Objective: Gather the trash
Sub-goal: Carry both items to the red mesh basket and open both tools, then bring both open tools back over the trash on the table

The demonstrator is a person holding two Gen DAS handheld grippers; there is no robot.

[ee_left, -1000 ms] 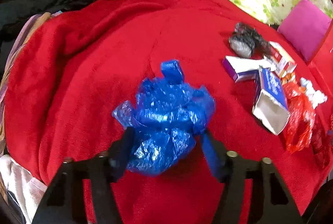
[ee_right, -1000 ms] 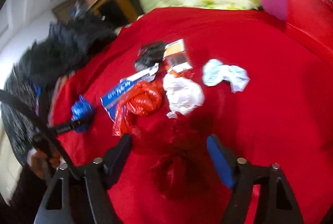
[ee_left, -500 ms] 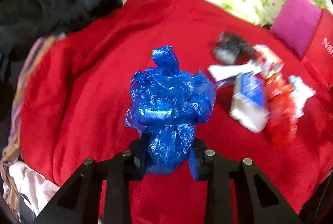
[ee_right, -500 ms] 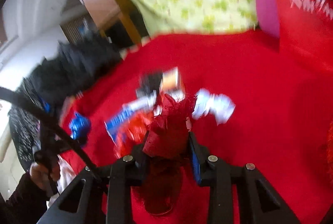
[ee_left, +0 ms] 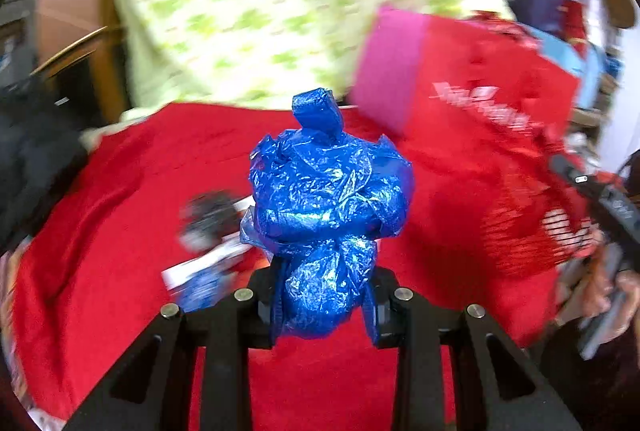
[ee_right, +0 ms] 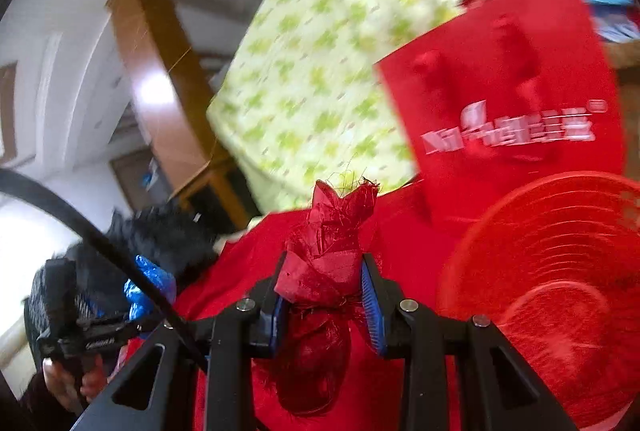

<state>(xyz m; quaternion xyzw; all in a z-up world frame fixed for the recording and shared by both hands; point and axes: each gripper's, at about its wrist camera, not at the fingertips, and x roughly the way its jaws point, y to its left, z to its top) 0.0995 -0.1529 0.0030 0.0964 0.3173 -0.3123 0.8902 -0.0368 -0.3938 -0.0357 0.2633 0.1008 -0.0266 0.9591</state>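
Observation:
A crumpled blue plastic bag (ee_left: pixel 328 199) is clamped between the pads of my left gripper (ee_left: pixel 324 311), lifted above the red blanket (ee_left: pixel 120 231). My right gripper (ee_right: pixel 325 295) is shut on a dark red crumpled wad (ee_right: pixel 336 227) with frayed threads, also held in the air. A red mesh basket (ee_right: pixel 560 271) stands just right of the wad, its mouth facing the camera. The basket (ee_left: pixel 516 231) also shows at the right of the left wrist view. The right wrist view catches the blue bag (ee_right: pixel 150 285) far left. Blurred trash (ee_left: pixel 208 231) still lies on the blanket.
A red bag with white lettering (ee_right: pixel 500 91) stands behind the basket, next to a pink pillow (ee_left: pixel 392 71) and a green-patterned quilt (ee_left: pixel 260 11). A black fluffy garment (ee_right: pixel 160 231) lies at the blanket's left. A person's hand (ee_left: pixel 608 291) is at the right edge.
Both grippers closed on their items, the left on the blue bag and the right on the red wad. Both lifted off the blanket and swung toward the basket and red bag.

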